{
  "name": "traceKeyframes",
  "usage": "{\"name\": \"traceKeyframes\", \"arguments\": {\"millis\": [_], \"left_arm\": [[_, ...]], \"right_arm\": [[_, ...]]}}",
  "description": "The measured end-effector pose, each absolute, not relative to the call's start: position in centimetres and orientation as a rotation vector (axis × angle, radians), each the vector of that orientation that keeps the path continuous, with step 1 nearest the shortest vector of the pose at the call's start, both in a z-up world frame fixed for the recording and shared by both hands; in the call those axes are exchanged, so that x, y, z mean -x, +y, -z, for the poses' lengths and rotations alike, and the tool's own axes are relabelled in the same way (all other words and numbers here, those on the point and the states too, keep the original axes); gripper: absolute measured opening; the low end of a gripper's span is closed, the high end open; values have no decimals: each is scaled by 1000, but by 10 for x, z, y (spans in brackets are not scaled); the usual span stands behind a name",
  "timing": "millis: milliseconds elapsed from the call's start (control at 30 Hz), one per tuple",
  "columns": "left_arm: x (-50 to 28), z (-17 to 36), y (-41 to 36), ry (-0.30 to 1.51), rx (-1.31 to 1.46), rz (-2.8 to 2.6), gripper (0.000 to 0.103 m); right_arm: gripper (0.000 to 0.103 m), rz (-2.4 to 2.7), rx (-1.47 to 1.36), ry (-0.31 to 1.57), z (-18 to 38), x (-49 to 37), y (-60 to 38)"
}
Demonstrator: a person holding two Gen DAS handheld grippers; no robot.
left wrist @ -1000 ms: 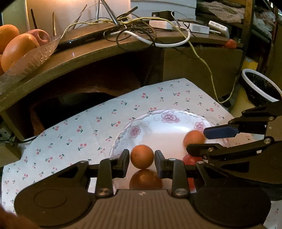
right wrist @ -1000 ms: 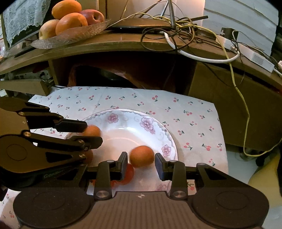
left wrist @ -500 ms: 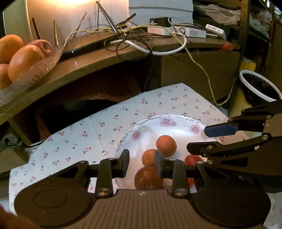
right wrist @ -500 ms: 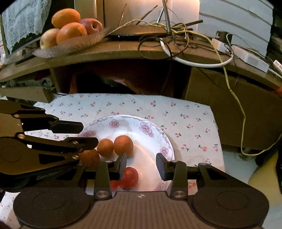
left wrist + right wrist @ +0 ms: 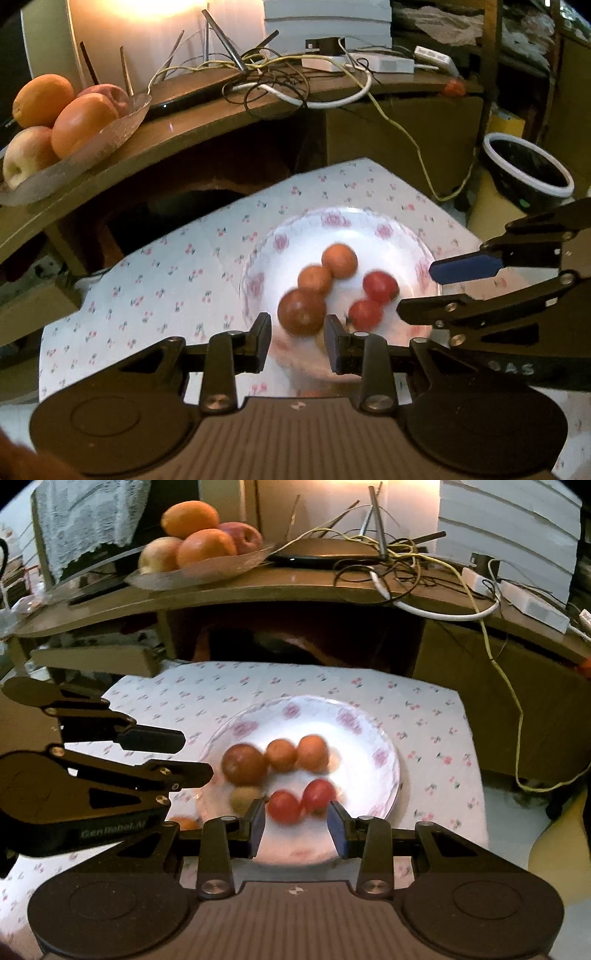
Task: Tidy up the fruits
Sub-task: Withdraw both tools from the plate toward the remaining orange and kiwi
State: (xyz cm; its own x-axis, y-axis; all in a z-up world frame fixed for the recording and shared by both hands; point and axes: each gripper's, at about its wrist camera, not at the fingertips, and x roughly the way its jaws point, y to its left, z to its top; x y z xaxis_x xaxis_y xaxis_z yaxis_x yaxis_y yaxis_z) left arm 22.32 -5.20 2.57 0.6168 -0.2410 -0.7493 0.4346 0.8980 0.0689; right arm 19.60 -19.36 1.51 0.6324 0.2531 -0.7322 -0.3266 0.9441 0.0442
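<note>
The white round plate with pink flower prints (image 5: pixel 384 760) sits mid-frame on a white cloth dotted with small cherries (image 5: pixel 436 738), whose right edge drops off toward the floor at the right of the right wrist view, with bare cloth left open beyond the plate's far rim. On the plate lie a large brownish-orange round fruit (image 5: pixel 243 764), two smaller orange round fruits (image 5: pixel 281 755) (image 5: pixel 313 753) in a row beside it, two red tomato-like fruits (image 5: pixel 284 806) (image 5: pixel 318 796) nearer the camera, and a dull green-brown fruit (image 5: pixel 245 798), blurred, perhaps a kiwi. The right tongs (image 5: pixel 296 825) stand apart and empty, low over the plate's near rim, the red fruits just beyond the tips. The left tongs (image 5: pixel 297 341) are likewise spread and hold nothing, with the large fruit showing between the tips. At the upper left, a clear glass dish (image 5: pixel 207 574) on the brown wooden shelf (image 5: pixel 280 587) carries oranges and apples (image 5: pixel 205 548); tangled cables (image 5: pixel 406 557) crowd the shelf's right half.
</note>
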Motion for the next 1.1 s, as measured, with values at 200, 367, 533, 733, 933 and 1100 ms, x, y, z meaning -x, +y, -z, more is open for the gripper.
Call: {"name": "traceKeyframes", "arguments": {"millis": [200, 367, 533, 733, 933, 1100], "left_arm": [[-196, -25, -34, 837, -270, 397, 36], [-189, -17, -23, 868, -288, 385, 36], [-189, -12, -14, 879, -286, 403, 36], [-188, -7, -7, 894, -289, 426, 36], [-188, -4, 2, 907, -284, 434, 36], [-190, 0, 4, 921, -277, 444, 36]], "right_arm": [[39, -374, 97, 844, -10, -167, -188], [38, -421, 138, 883, 10, -161, -170], [38, -446, 164, 897, 24, -171, -156], [38, -454, 161, 903, 33, -183, -147], [36, -471, 176, 908, 42, -191, -134], [24, -478, 200, 903, 44, -195, -128]]}}
